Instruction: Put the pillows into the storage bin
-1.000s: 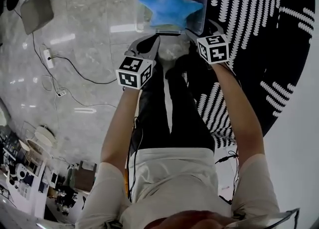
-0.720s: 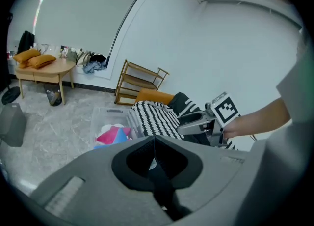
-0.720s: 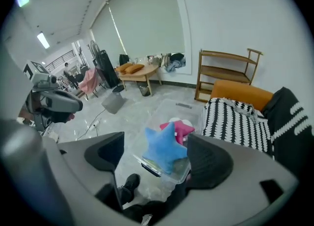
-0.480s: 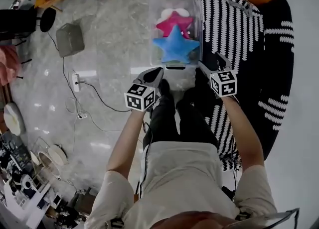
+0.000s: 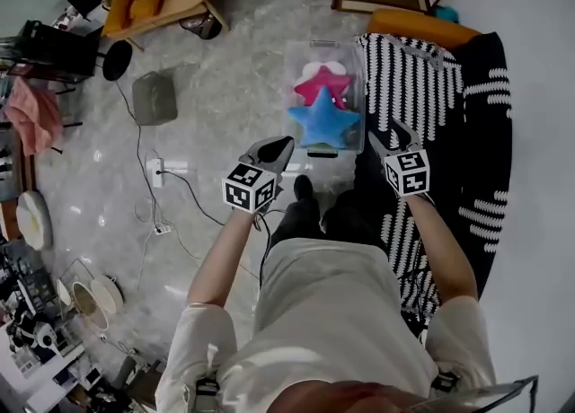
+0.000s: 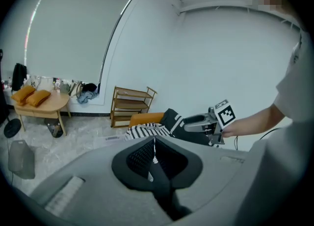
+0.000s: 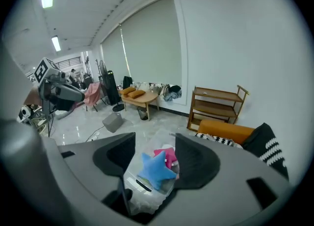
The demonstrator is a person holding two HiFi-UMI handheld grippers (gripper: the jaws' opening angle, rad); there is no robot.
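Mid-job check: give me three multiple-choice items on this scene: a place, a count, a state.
1. Where does the blue star pillow lie? A) in the storage bin B) on the striped rug C) on the wooden table
2. How many star pillows show in the bin? A) one B) three C) five
3. The left claw is: A) shut, empty B) wide open C) gripping a pillow
Answers: A, it tops the bin's pile; B, blue, pink and white; A, its jaws meet with nothing between.
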